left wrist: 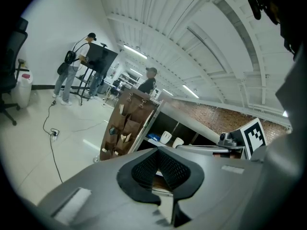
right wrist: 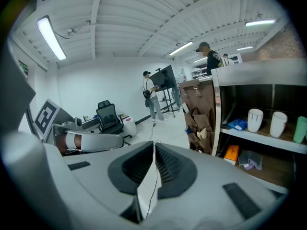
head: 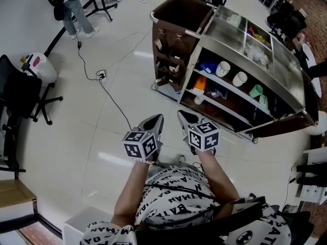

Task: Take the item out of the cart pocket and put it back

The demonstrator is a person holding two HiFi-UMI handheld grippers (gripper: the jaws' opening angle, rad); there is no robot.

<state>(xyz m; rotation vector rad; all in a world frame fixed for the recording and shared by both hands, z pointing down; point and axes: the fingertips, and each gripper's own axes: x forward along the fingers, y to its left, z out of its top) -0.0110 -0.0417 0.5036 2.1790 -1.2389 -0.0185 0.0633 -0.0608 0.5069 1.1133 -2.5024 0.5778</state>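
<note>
A steel service cart [head: 180, 31] stands ahead, and brown fabric pockets [head: 171, 60] hang on its near end. Small pale items [head: 174, 68] stick out of some pockets, which also show in the left gripper view [left wrist: 122, 128] and the right gripper view [right wrist: 201, 121]. My left gripper [head: 159, 117] and right gripper [head: 181, 113] hover side by side over the floor, well short of the cart. Both point toward it. The left gripper [left wrist: 157, 150] is shut and holds nothing. The right gripper [right wrist: 154, 143] has its tips touching, with nothing between them.
The cart's open shelves hold two white cups [head: 223, 68], a green cup [head: 256, 91], a blue pack [head: 208, 66] and an orange box [head: 200, 82]. A black cable [head: 110, 98] runs across the floor. An office chair [head: 20, 93] and a white container [head: 40, 66] stand left. A person [head: 76, 9] stands far back.
</note>
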